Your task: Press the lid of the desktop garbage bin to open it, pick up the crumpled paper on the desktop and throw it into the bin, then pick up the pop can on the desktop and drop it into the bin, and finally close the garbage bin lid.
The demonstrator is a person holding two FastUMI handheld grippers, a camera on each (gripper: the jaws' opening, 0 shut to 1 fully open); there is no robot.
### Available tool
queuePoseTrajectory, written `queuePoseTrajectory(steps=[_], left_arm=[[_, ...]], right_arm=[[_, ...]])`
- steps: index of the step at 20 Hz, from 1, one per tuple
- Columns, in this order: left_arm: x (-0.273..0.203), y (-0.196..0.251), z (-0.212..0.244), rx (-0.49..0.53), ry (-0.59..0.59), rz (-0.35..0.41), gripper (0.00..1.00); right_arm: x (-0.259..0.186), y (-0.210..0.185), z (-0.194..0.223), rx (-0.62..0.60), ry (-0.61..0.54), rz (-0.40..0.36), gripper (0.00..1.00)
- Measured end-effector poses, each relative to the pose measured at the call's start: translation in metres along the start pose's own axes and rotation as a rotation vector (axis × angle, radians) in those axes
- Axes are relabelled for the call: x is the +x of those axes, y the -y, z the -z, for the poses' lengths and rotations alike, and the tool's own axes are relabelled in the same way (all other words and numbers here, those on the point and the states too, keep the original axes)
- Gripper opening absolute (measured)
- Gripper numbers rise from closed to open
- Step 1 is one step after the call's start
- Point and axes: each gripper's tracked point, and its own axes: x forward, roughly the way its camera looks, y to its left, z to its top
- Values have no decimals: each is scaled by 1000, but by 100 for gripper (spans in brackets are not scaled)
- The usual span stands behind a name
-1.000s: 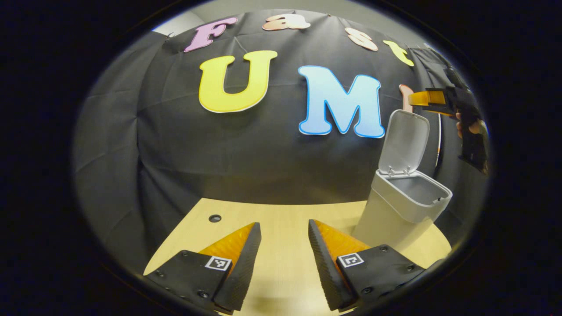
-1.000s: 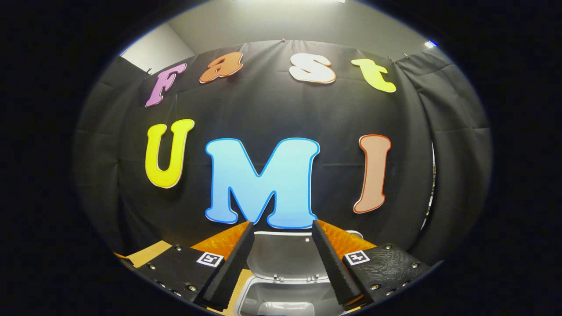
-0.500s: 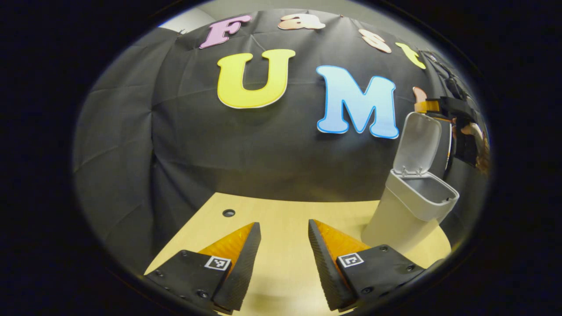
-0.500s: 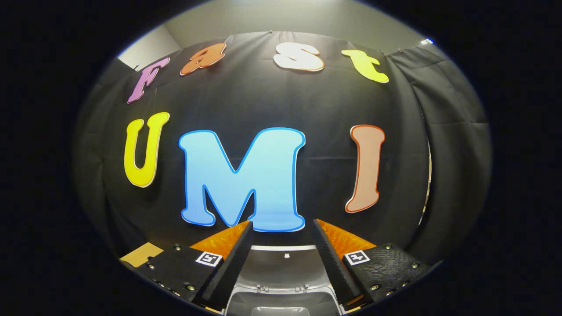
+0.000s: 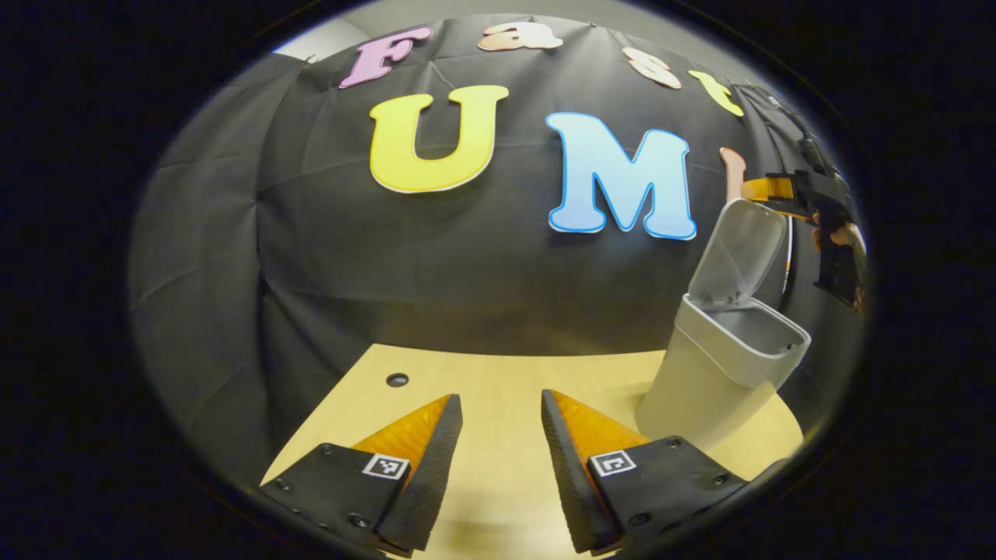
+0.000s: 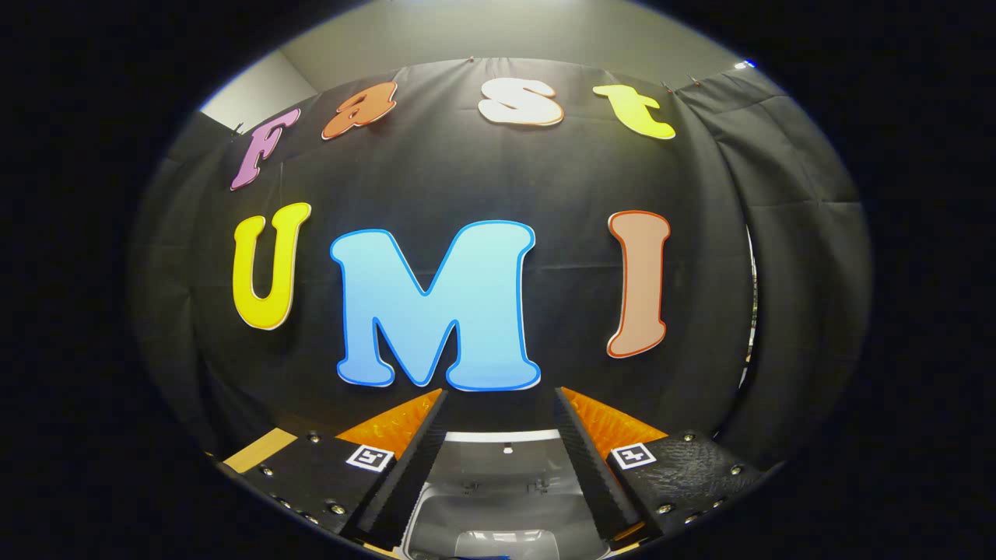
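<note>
bin: one, tall, stands up on the counter, right of the left claw | lid: up, tipped forward | right claw: above the bin, fingers apart, holds nothing | left claw: fingers apart, holds nothing

One bin, one lid, two grippers, one table.
</note>
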Motion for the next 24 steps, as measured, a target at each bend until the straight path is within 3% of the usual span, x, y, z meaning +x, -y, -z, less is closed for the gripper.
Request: queuePoseTrajectory(steps=[11, 24], left_arm=[[1, 38, -20, 24, 15, 78, 71], [5, 52, -24, 32, 20, 96, 71]], right_arm=[[-62, -2, 59, 3, -75, -4, 86], [-85, -6, 154, 6, -276, -21, 86]])
